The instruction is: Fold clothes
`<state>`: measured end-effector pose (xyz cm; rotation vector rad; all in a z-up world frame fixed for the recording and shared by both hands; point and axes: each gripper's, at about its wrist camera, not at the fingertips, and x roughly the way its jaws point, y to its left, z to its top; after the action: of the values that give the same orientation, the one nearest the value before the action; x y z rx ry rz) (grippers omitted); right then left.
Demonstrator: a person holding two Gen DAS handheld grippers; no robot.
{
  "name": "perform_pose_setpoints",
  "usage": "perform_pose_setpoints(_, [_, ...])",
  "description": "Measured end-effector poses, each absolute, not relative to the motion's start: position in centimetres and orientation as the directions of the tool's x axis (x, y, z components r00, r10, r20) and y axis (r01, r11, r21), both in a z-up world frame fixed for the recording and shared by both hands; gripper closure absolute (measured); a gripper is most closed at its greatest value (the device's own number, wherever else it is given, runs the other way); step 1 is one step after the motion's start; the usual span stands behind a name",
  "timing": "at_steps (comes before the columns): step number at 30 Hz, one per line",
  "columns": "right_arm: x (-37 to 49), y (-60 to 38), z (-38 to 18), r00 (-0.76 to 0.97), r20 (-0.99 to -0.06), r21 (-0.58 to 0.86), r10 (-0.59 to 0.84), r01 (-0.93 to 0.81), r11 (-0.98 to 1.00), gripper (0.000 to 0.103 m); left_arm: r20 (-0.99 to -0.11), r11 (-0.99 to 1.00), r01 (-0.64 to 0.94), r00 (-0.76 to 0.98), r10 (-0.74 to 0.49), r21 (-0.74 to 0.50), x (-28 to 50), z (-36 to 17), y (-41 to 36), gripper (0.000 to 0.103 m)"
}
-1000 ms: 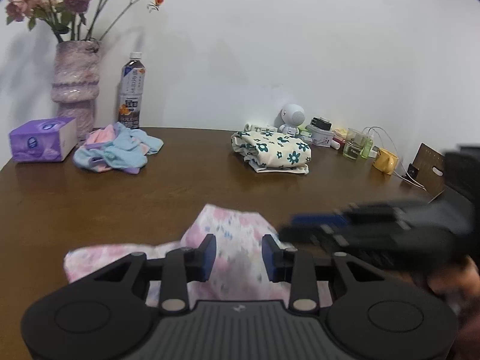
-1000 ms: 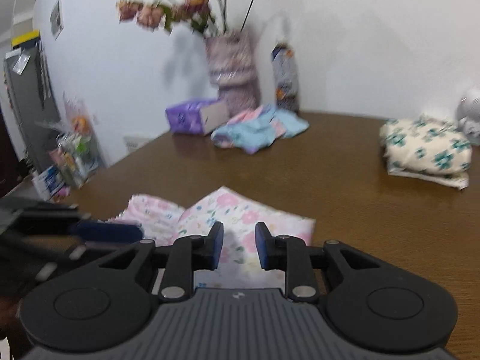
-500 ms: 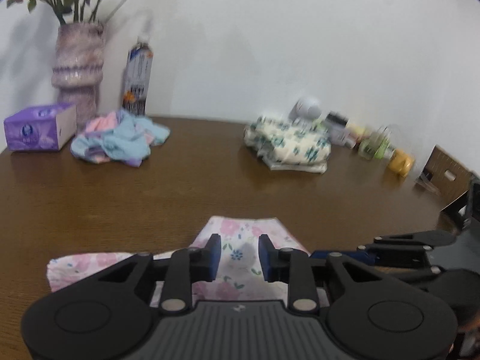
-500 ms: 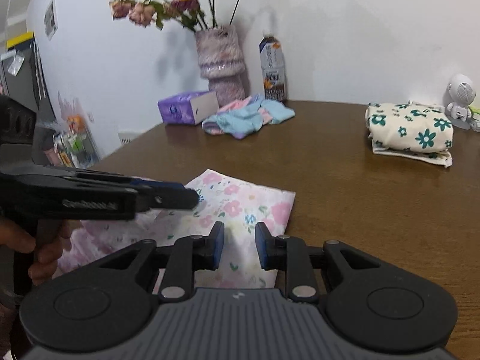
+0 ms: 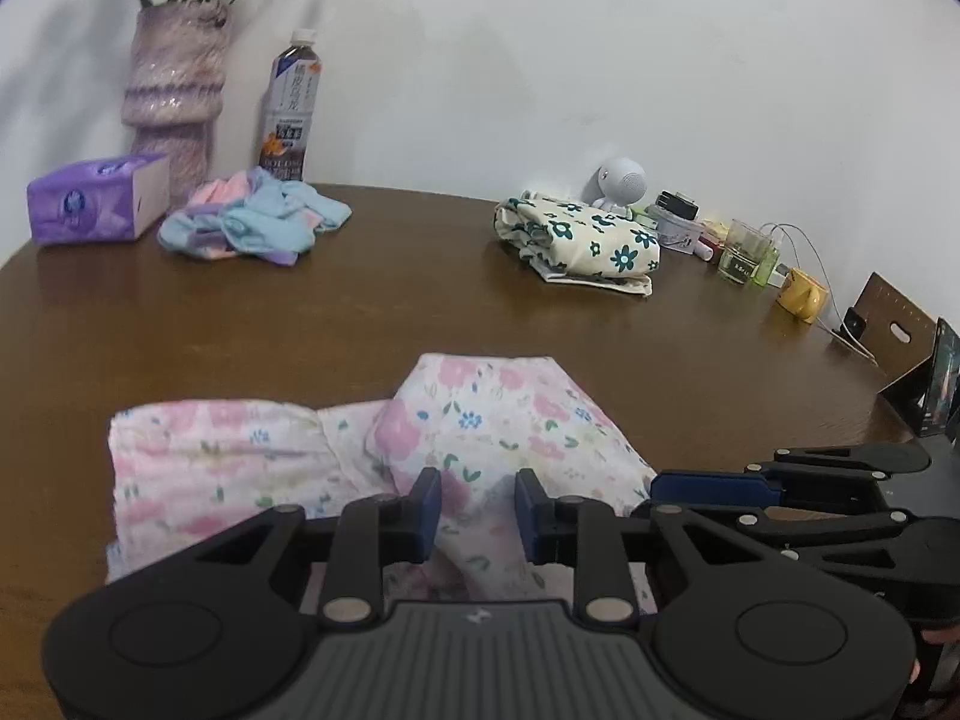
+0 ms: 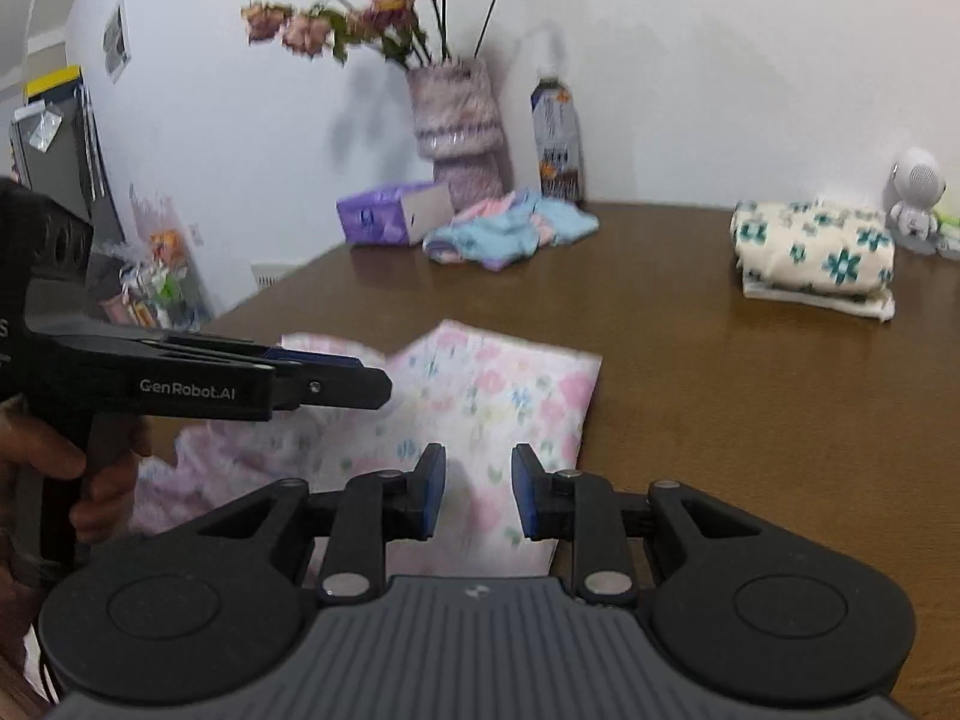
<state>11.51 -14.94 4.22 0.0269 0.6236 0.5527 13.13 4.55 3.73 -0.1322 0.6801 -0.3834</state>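
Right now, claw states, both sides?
Left claw: open, empty, above the pink floral cloth.
Right claw: open, empty, above the same cloth.

Three garments (image 5: 384, 450), one bottle (image 5: 290, 108), one vase (image 5: 174, 84)

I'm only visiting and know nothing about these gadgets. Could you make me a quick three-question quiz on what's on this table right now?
1. True or false: the left gripper is open above the pink floral garment.
2. Which lies beside the purple tissue box? A) the blue-and-pink clothes pile B) the yellow cup
3. What pattern has the folded cream garment?

Key: 1 true; 2 A; 3 teal flowers.
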Motion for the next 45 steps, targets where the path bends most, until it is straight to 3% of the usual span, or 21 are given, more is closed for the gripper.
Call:
perform_pose_setpoints(5, [10.3,-15.3,4.5,0.691,-0.53,0.185,0.491,-0.471,0.862,0.079,-0.541,0.9,0.363,0.72,-0.435,-0.241,10.4,4.8,4.5,0.076])
perform_pose_setpoints(9, [9.8,-15.3,4.0,0.682,-0.549,0.184,0.484,-0.466,0.865,0.079,-0.596,0.909,0.361,0.689,-0.411,-0.21,10.1,3.6,3.3,0.076])
perform_pose_setpoints(12, [9.6,-15.2,3.5,0.671,-0.567,0.183,0.478,-0.463,0.867,0.078,-0.577,0.906,0.366,0.702,-0.419,-0.213,9.3,4.0,3.4,0.075])
perform_pose_setpoints(14, [9.2,-15.6,3.7,0.676,-0.555,0.197,0.484,-0.459,0.867,0.078,-0.574,0.908,0.367,0.707,-0.414,-0.203,9.0,4.1,3.5,0.07])
perform_pose_setpoints(18, [8.5,-16.7,4.6,0.702,-0.515,0.216,0.493,-0.45,0.867,0.078,-0.602,0.913,0.362,0.692,-0.399,-0.189,9.0,3.7,3.2,0.072])
perform_pose_setpoints(22, [9.0,-16.3,3.7,0.674,-0.566,0.202,0.474,-0.444,0.873,0.078,-0.569,0.904,0.382,0.708,-0.419,-0.191,8.9,4.7,3.3,0.07])
perform_pose_setpoints(26, [10.4,-17.1,4.5,0.673,-0.541,0.271,0.504,-0.428,0.862,0.078,-0.542,0.913,0.372,0.739,-0.4,-0.167,10.7,6.0,2.7,0.071])
perform_pose_setpoints(31, [14.0,-15.3,4.9,0.672,-0.554,0.242,0.491,-0.435,0.867,0.078,-0.612,0.924,0.346,0.699,-0.369,-0.163,14.0,4.5,1.7,0.073])
perform_pose_setpoints(34, [15.2,-14.5,3.7,0.646,-0.592,0.251,0.482,-0.421,0.872,0.078,-0.593,0.915,0.354,0.702,-0.395,-0.191,13.4,4.5,2.4,0.071])
perform_pose_setpoints(40, [14.3,-16.8,3.7,0.674,-0.558,0.307,0.485,-0.375,0.875,0.077,-0.619,0.919,0.342,0.684,-0.386,-0.195,14.0,3.3,2.7,0.073])
perform_pose_setpoints(45, [14.6,-17.8,2.8,0.654,-0.567,0.365,0.501,-0.345,0.865,0.077,-0.549,0.918,0.328,0.736,-0.396,-0.223,12.1,4.8,4.3,0.063])
